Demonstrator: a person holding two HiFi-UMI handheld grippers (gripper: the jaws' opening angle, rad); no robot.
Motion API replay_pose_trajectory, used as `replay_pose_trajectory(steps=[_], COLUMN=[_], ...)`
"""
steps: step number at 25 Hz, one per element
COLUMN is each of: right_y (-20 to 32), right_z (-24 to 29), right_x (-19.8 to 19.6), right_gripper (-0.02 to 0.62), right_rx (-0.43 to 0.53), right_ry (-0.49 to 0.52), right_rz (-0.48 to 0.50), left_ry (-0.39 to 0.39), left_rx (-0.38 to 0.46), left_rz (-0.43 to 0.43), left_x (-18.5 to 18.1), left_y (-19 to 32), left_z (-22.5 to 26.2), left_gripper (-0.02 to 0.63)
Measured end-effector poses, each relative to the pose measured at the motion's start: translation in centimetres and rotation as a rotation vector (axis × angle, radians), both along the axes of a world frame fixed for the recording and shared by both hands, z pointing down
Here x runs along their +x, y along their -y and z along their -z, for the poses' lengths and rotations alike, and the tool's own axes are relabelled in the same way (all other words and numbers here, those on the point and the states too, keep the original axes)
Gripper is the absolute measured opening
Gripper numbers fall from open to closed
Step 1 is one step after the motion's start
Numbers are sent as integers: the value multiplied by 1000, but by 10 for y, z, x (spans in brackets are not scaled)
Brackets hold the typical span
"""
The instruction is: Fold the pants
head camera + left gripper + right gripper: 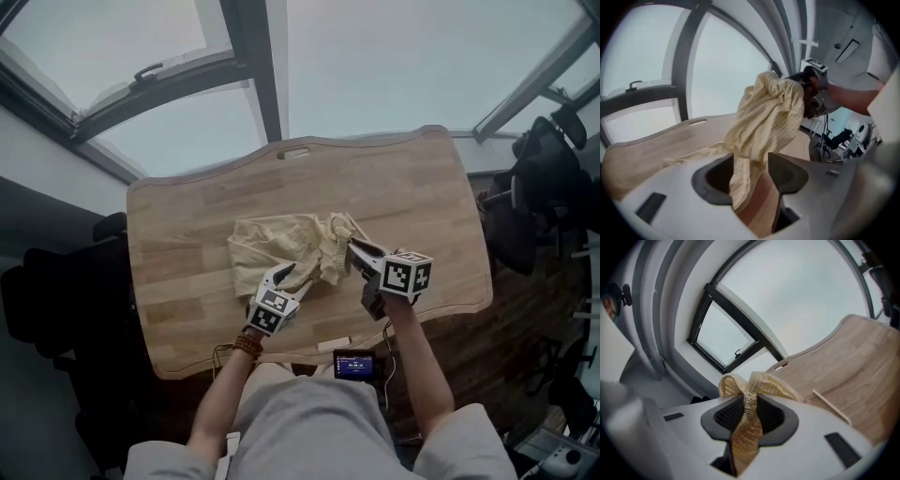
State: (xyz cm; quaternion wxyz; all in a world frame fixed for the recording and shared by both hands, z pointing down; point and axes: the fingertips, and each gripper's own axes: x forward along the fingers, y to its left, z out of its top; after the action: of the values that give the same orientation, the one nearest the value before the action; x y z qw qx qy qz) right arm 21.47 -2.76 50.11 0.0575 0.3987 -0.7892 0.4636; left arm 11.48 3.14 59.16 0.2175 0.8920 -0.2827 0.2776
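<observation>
Right fingers (725, 416) pinching pants (281, 246), left fingers (787, 174) apart, pants well inside table (187, 216) edges

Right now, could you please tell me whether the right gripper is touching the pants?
Touching. In the right gripper view, the right gripper has its jaws closed on a gathered edge of the pants, pinching the fabric.

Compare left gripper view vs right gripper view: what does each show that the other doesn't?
Left gripper view only: left gripper with jaws apart, pants hanging loose between them, and the right gripper holding them up off the table.
Right gripper view only: the right gripper's jaws shut on the pants' gathered edge.
Both: pants, table, window.
</observation>
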Motion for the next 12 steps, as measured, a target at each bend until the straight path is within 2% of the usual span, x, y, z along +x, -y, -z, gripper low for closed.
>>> replay_pose_trajectory(steps=[3, 6, 10, 11, 12], right_y=[3, -2, -10, -14, -19], right_z=[2, -8, -52, -71, -91], right_x=[-47, -112, -195, -213, -230], right_gripper=[84, 84, 93, 111, 176], right_rx=[-16, -38, -93, -118, -144], right_ry=[32, 30, -47, -73, -101], right_rz=[98, 211, 344, 389, 448], left_ry=[-8, 4, -15, -34, -62], left_rx=[-10, -54, -110, -130, -154], left_rz=[133, 266, 423, 458, 492], left_x=[-66, -135, -195, -205, -212], left_y=[2, -3, -8, -10, -11], left_z=[2, -17, -47, -53, -58], left_gripper=[233, 232, 229, 226, 222])
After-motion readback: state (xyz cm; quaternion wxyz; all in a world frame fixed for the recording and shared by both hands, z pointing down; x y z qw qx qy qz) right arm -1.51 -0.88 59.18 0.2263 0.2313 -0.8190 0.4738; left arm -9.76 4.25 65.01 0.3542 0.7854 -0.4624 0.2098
